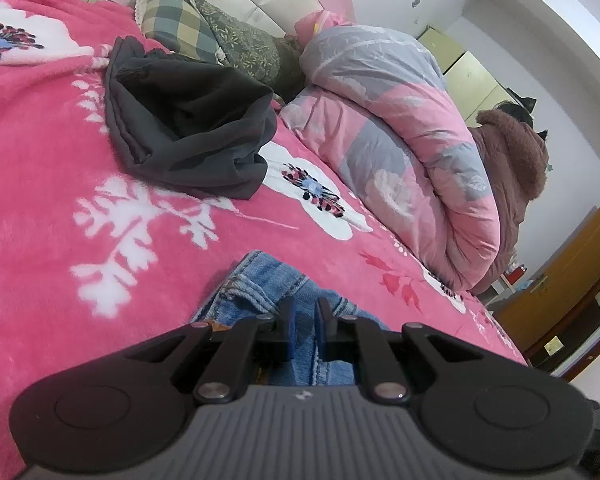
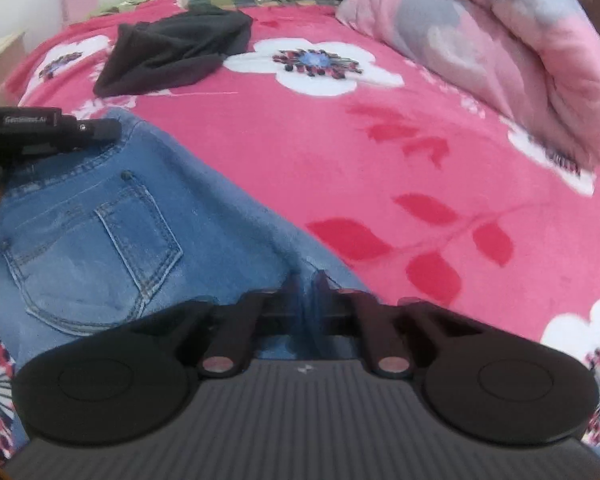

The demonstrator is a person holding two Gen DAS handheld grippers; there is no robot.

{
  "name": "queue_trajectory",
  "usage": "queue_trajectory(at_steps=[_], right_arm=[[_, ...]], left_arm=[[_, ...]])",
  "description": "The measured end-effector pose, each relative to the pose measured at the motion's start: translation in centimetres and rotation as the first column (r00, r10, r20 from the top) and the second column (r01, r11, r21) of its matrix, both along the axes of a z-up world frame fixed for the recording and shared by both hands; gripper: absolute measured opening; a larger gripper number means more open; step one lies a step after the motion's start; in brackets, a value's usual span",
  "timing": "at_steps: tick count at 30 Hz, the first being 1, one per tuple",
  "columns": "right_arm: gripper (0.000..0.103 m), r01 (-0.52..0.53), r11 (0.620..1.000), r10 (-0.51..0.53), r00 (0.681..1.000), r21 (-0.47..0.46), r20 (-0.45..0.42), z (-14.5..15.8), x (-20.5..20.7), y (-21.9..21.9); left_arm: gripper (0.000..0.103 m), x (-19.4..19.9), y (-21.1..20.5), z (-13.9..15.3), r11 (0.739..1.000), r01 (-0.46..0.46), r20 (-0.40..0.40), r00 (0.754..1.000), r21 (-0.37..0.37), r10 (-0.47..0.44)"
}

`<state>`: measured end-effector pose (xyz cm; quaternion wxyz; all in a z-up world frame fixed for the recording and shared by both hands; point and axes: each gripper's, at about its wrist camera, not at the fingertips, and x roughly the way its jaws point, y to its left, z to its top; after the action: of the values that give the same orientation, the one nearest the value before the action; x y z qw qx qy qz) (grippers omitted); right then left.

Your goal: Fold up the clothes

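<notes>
1. Fleece blanket (image 1: 40, 152), bright pink with white flowers and red leaf prints, covers the bed and carries everything else. No tabletop is in view.

2. Quilt (image 1: 400, 128), pink and grey, lies rolled along the far side of the bed, with a brown fleecy garment (image 1: 512, 160) beyond it and checked and leaf-patterned pillows (image 1: 204, 32) at the head end.

3. Dark garment (image 1: 188, 120), grey-black, lies loosely bundled on the blanket, well apart from the jeans. It appears untouched, waiting its turn.

4. Jeans (image 2: 100, 232), blue denim, lie on the near part of the bed with a back pocket facing up. This is the item in hand.

5. Left tool (image 1: 304, 320): its fingers are drawn close together on a bunched edge of the denim near the waistband end. It is gripping the jeans. It also shows at the left edge of the right wrist view.

6. Right tool (image 2: 306, 292): its fingers are nearly together with blue denim pinched between them, on the edge of the jeans towards the leg side. This view is blurred.

7. Step, as judged: both grips look taken and the fold has yet to be made.

8. Next move, as judged: lift both held edges together and carry them across, keeping the denim taut so that it lands flat and aligned.
</notes>
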<state>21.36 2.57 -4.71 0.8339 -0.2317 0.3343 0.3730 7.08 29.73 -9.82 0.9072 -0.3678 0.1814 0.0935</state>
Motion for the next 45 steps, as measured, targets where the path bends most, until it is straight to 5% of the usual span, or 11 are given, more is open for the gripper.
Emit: queue_trajectory(at_steps=[4, 14, 20, 22, 24, 25, 29, 33, 35, 37, 45], right_arm=[[0.002, 0.003, 1.000, -0.006, 0.996, 0.028, 0.086, 1.8, -0.8, 0.2], [0.003, -0.004, 0.998, 0.003, 1.000, -0.058, -0.011, -2.5, 2.7, 1.2], [0.004, 0.026, 0.999, -0.024, 0.994, 0.022, -0.104, -3.6, 3.9, 0.2], [0.004, 0.032, 0.999, -0.029, 0.993, 0.027, -0.114, -3.7, 4.0, 0.2], [0.004, 0.031, 0.999, -0.029, 0.993, 0.017, -0.112, -3.6, 4.0, 0.4], [0.004, 0.025, 1.000, -0.024, 0.994, 0.010, -0.108, -3.5, 3.9, 0.5], [0.004, 0.017, 1.000, -0.015, 0.994, 0.016, -0.110, -3.4, 4.0, 0.3], [0.008, 0.021, 0.998, -0.015, 0.993, 0.053, -0.119, -3.1, 4.2, -0.4], [0.034, 0.027, 0.998, -0.020, 0.994, 0.063, -0.108, -2.3, 4.0, -1.2], [0.052, 0.048, 0.995, -0.043, 0.997, 0.082, -0.068, -0.7, 3.6, -3.2], [0.058, 0.195, 0.965, -0.207, 0.977, 0.173, 0.056, 5.2, -1.0, -15.1]], left_arm=[[0.011, 0.0, 0.0, 0.0, 1.000, -0.006, -0.002, 1.000, -0.001, 0.006], [0.010, 0.1, 0.0, -0.1, 1.000, -0.006, -0.004, 1.000, 0.003, 0.006], [0.011, 0.0, -0.2, 0.2, 1.000, 0.005, -0.001, 1.000, 0.021, -0.005], [0.021, -0.7, -0.5, 1.0, 0.999, 0.004, 0.003, 1.000, 0.035, -0.004], [0.045, -2.3, -1.6, 2.9, 0.996, -0.032, 0.036, 0.999, 0.087, 0.029], [0.047, -3.0, -2.2, 3.9, 0.992, -0.046, 0.062, 0.997, 0.116, 0.039], [0.047, -2.1, -5.4, 7.4, 0.981, 0.063, 0.082, 0.993, 0.182, -0.079], [0.045, 4.6, -7.7, 5.6, 0.966, 0.251, -0.075, 0.966, 0.062, -0.247], [0.036, 7.9, -8.5, 3.0, 0.954, 0.301, -0.182, 0.938, 0.000, -0.296], [0.022, 9.0, -8.9, 1.8, 0.956, 0.292, -0.223, 0.934, 0.020, -0.280], [0.022, 8.1, -9.9, 0.8, 0.952, 0.283, -0.177, 0.949, 0.122, -0.259]])
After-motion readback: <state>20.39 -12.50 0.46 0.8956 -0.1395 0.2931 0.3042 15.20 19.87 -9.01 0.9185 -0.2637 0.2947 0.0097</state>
